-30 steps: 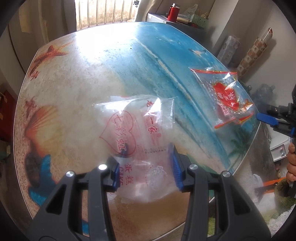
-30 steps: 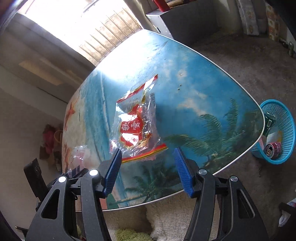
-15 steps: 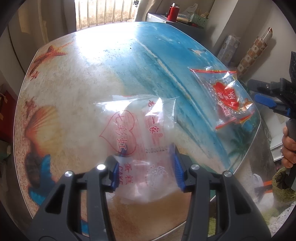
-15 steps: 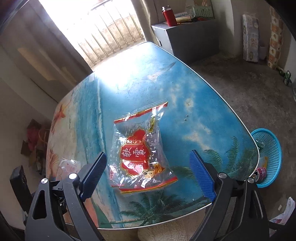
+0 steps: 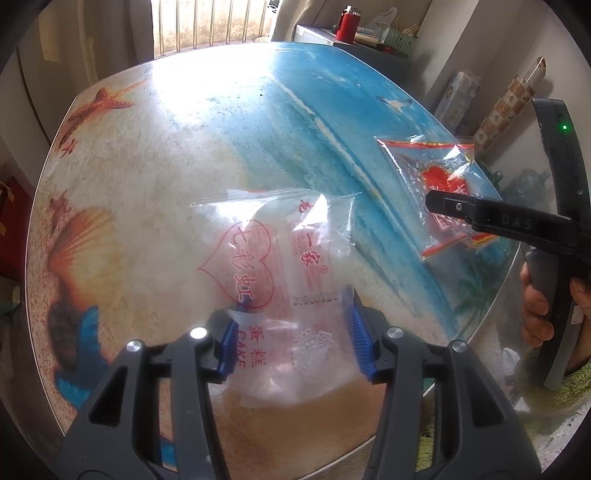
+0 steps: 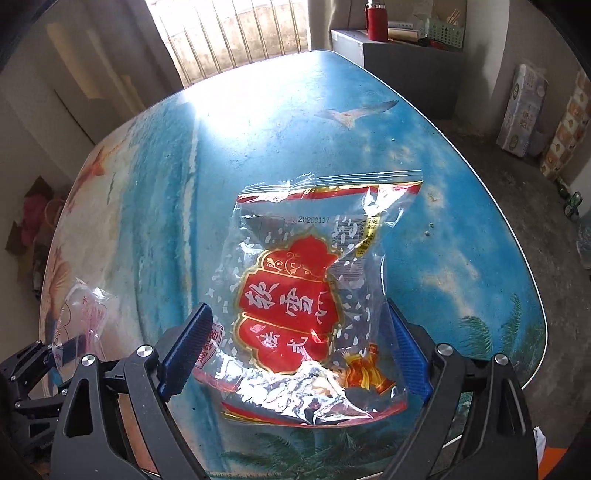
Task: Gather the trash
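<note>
A clear cake wrapper (image 5: 273, 258) with red print lies flat on the beach-print table (image 5: 166, 147). My left gripper (image 5: 293, 343) straddles its near end. Its jaws are opening, and the blue pads stand at the wrapper's two sides without pinching it. A red-and-clear snack wrapper (image 6: 291, 302) lies near the table's right edge, also seen as the red wrapper (image 5: 436, 173) from the left. My right gripper (image 6: 295, 354) hangs over it, open wide, with the wrapper between its fingers. The clear wrapper (image 6: 79, 314) shows at the left of the right wrist view.
A person's hand (image 5: 535, 310) holds the right gripper's handle past the table's right edge. A grey cabinet (image 6: 406, 62) behind the table carries a red flask (image 6: 376, 18) and a green basket (image 5: 399, 37). A toilet-paper pack (image 6: 521, 110) stands on the floor at the right.
My right gripper moved in over the red wrapper, rolled and spread its jaws wide; the blue floor basket left its view. The left jaws widened slightly around the clear wrapper.
</note>
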`<state>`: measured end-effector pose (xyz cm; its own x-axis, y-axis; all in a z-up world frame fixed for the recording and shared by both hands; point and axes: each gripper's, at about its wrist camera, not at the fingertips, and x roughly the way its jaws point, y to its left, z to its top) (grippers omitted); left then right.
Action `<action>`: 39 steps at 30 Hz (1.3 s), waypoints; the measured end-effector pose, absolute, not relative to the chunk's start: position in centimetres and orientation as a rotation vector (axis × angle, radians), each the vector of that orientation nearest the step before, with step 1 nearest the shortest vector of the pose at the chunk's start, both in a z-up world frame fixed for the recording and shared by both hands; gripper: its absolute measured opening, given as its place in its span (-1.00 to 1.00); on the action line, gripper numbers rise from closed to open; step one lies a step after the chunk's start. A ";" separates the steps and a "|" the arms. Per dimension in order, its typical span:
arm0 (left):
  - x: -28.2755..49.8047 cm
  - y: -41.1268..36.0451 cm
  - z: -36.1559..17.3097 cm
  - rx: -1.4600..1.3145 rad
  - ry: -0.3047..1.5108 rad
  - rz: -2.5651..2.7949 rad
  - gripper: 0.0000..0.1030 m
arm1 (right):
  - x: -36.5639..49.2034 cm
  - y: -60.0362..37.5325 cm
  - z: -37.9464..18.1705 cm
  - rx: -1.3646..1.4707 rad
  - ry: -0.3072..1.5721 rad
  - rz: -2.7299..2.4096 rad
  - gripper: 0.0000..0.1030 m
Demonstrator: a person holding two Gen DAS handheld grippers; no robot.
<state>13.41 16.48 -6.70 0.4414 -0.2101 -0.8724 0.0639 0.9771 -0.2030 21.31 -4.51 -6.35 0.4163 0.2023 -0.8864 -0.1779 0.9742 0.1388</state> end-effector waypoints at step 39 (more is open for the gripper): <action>12.7 16.4 -5.6 -0.120 1.068 -0.137 -0.27 | 18.7 -8.6 -5.1 0.180 1.056 0.354 -0.80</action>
